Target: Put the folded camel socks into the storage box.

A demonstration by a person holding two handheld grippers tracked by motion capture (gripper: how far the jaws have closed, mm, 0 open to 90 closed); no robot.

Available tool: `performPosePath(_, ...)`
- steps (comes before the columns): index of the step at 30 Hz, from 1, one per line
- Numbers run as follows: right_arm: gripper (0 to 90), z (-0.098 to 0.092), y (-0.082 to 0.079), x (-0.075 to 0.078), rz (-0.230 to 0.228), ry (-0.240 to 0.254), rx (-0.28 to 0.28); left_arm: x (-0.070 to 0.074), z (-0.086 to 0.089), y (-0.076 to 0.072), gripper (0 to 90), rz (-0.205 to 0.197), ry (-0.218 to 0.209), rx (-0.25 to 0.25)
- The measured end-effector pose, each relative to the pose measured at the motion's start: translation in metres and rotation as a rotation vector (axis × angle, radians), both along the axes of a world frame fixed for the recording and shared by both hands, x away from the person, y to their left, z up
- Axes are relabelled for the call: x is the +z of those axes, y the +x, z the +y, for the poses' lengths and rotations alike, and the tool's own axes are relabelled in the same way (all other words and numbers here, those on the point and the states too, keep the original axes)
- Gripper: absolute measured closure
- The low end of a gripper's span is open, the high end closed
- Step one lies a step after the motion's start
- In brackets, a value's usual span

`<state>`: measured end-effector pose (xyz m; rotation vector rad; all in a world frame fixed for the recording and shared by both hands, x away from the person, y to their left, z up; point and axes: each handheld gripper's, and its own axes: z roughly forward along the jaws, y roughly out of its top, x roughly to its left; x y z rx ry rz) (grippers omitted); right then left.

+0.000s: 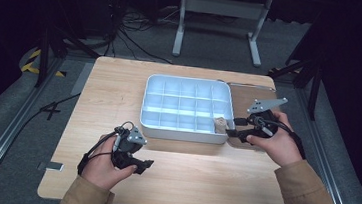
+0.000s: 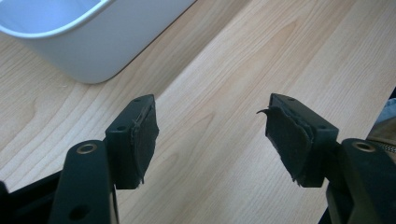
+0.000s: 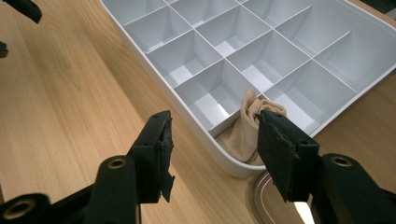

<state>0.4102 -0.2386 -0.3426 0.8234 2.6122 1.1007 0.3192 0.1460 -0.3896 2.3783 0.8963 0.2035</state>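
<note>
At the near edge of the surface [image 1: 172,176], my left hand-held gripper [image 1: 143,165] is resting released, its jaws standing wide apart with bare wood between them and nothing held. In the left gripper view the same jaws are framing plain wood grain, with one rounded corner of the white tray [image 2: 88,42] lying ahead and to the side.

Farther out, at the tray's near right corner, my right hand-held gripper [image 1: 230,133] is pointing leftward at the tray wall. Its jaws are standing apart and are grasping nothing; the pads are not pressing on anything. In the right gripper view, the beige cloth piece [image 3: 245,133] is lying just ahead of those jaws, nearer the right-hand pad, partly hidden behind it. The cloth is sitting inside the corner compartment of the white tray [image 3: 196,116], bunched and standing roughly upright, its long axis running up out of the cell toward the divider above it. In the high view the cloth [image 1: 220,124] is occupying the near right cell.

I am judging the right hand-held gripper far the nearer to the cloth; the left is well apart from it, across the tray's front wall.

Count: two hand-held grippers, one tray, one cloth piece. The tray's other compartments are looking empty. A flat board [image 1: 255,96] is lying under the tray's right side.
</note>
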Motion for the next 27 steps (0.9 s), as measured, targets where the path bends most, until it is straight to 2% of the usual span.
performPosePath(1, 44.8, -0.004, -0.006, -0.001, -0.006, 0.016, 0.005, 0.000, 0.000, 0.000, 34.7, -0.004, 0.002, -0.003)
performPosePath(3, 44.5, -0.006, -0.009, -0.001, -0.007, 0.022, 0.008, -0.001, 0.001, 0.001, 34.7, -0.003, 0.003, -0.008)
performPosePath(4, 41.7, -0.009, -0.015, -0.002, 0.003, 0.034, 0.009, 0.000, 0.001, 0.000, 34.8, -0.008, 0.002, -0.005)
performPosePath(6, 41.5, -0.010, -0.017, -0.002, 0.016, 0.035, 0.009, 0.000, 0.001, 0.000, 35.6, -0.016, -0.010, -0.004)
performPosePath(9, 39.8, -0.010, -0.028, -0.007, 0.006, 0.033, 0.022, 0.002, 0.001, 0.000, 36.0, -0.015, -0.004, -0.011)
performPosePath(12, 36.9, -0.008, -0.037, -0.013, 0.017, 0.034, 0.031, 0.001, 0.000, 0.000, 36.0, -0.014, -0.006, -0.008)
performPosePath(16, 33.4, -0.007, -0.043, -0.025, 0.034, 0.090, 0.045, 0.000, 0.000, 0.000, 35.9, -0.016, -0.003, -0.006)
performPosePath(19, 31.6, -0.005, -0.046, -0.034, 0.050, 0.096, 0.046, 0.000, 0.001, -0.001, 35.8, -0.010, 0.005, -0.002)
performPosePath(22, 30.7, -0.005, -0.048, -0.045, 0.047, 0.110, 0.056, -0.001, 0.001, 0.000, 35.7, -0.009, 0.006, 0.002)
performPosePath(24, 30.6, -0.005, -0.047, -0.055, 0.067, 0.122, 0.058, -0.002, 0.001, 0.000, 35.7, -0.004, 0.011, 0.000)
performPosePath(27, 30.2, -0.005, -0.047, -0.069, 0.074, 0.100, 0.062, -0.001, 0.000, 0.000, 35.6, -0.004, 0.016, -0.005)
